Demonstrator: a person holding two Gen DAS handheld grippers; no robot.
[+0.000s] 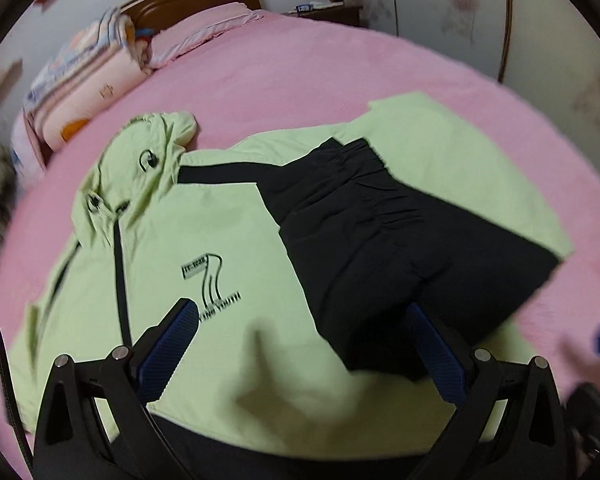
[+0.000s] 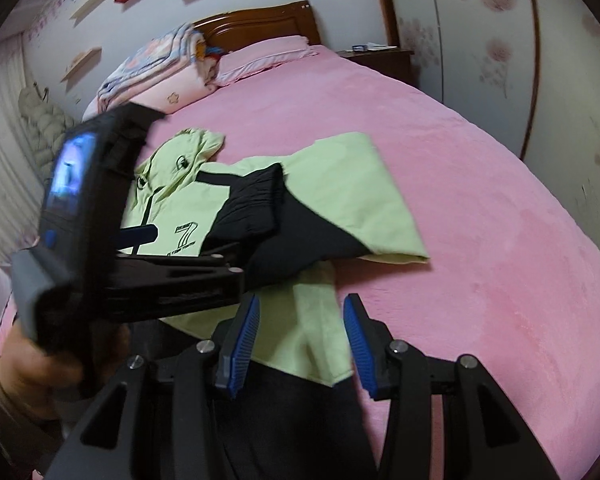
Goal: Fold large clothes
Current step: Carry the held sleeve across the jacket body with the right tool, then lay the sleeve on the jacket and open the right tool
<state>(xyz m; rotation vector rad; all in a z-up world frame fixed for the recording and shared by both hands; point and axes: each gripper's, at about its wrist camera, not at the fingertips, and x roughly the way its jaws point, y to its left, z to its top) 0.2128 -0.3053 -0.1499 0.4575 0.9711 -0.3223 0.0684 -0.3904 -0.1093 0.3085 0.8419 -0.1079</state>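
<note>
A light green hooded jacket (image 1: 228,248) with black trim lies spread on the pink bed, hood toward the headboard. A black sleeve section (image 1: 400,248) is folded across its front. My left gripper (image 1: 300,320) is open and empty, hovering above the jacket's lower front, one finger over the green chest and one over the black fold. In the right wrist view the jacket (image 2: 340,200) lies ahead, and my right gripper (image 2: 300,320) is open and empty above its near green hem (image 2: 312,340). The left gripper's body (image 2: 100,240) fills the left of that view.
The pink bedspread (image 2: 500,240) reaches out to the right of the jacket. Folded quilts (image 2: 160,68) and a pink pillow (image 2: 268,54) sit by the wooden headboard (image 2: 256,26). A nightstand (image 2: 380,54) and a floral wardrobe (image 2: 500,40) stand to the right.
</note>
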